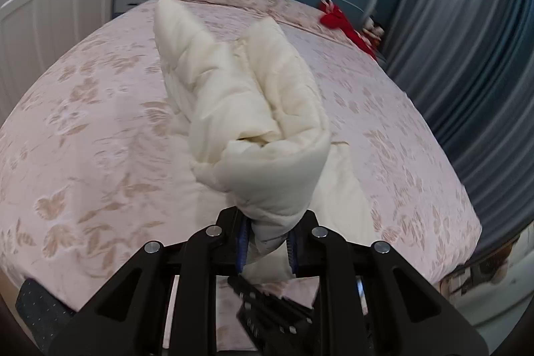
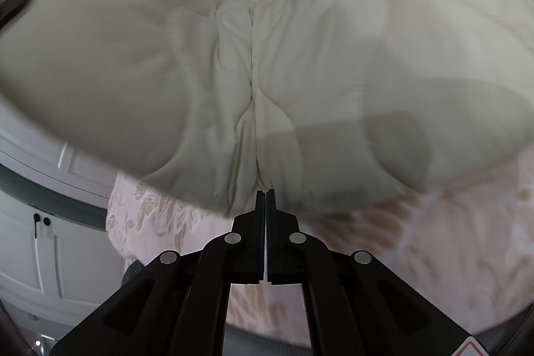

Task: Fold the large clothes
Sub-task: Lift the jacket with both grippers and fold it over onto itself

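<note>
Cream puffer coat (image 1: 253, 109) — left gripper (image 1: 267, 239) jaws clamp it | right gripper (image 2: 266, 206) jaws clenched — empty

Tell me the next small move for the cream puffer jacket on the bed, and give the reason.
Probably carry the left gripper forward and lay its pinched bunch over the cream puffer jacket. That gripper is clamped on a lifted end, while the rest lies along the floral bedspread. The right gripper is shut at the jacket's near edge; whether it pinches fabric is unclear.
</note>
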Demonstrator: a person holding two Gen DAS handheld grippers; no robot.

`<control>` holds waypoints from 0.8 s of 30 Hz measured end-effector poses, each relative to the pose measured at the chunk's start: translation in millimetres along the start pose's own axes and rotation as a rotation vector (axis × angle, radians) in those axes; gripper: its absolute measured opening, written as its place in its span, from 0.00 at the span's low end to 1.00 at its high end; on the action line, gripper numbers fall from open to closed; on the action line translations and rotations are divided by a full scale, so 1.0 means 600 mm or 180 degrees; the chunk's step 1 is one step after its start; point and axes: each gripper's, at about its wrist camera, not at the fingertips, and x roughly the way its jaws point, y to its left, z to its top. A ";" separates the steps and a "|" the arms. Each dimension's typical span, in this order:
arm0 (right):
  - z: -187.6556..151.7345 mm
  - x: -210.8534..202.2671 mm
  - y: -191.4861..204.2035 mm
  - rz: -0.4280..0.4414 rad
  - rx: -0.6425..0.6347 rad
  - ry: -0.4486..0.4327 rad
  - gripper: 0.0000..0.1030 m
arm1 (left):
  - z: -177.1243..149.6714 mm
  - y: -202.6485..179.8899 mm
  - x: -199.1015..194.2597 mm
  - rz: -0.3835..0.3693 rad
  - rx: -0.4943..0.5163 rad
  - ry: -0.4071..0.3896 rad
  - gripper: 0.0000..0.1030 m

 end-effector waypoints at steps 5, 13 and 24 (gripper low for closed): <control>-0.016 -0.086 -0.037 -0.0317 -0.0118 -0.0111 0.02 | -0.013 -0.063 0.056 -0.0011 0.0213 0.0192 0.16; -0.007 -0.227 -0.127 -0.0964 0.0035 -0.0285 0.08 | -0.083 -0.138 0.182 -0.0022 0.0387 0.0841 0.17; 0.112 -0.351 -0.091 -0.0852 -0.0329 -0.0751 0.57 | -0.096 -0.102 0.043 -0.0051 0.0399 0.0387 0.84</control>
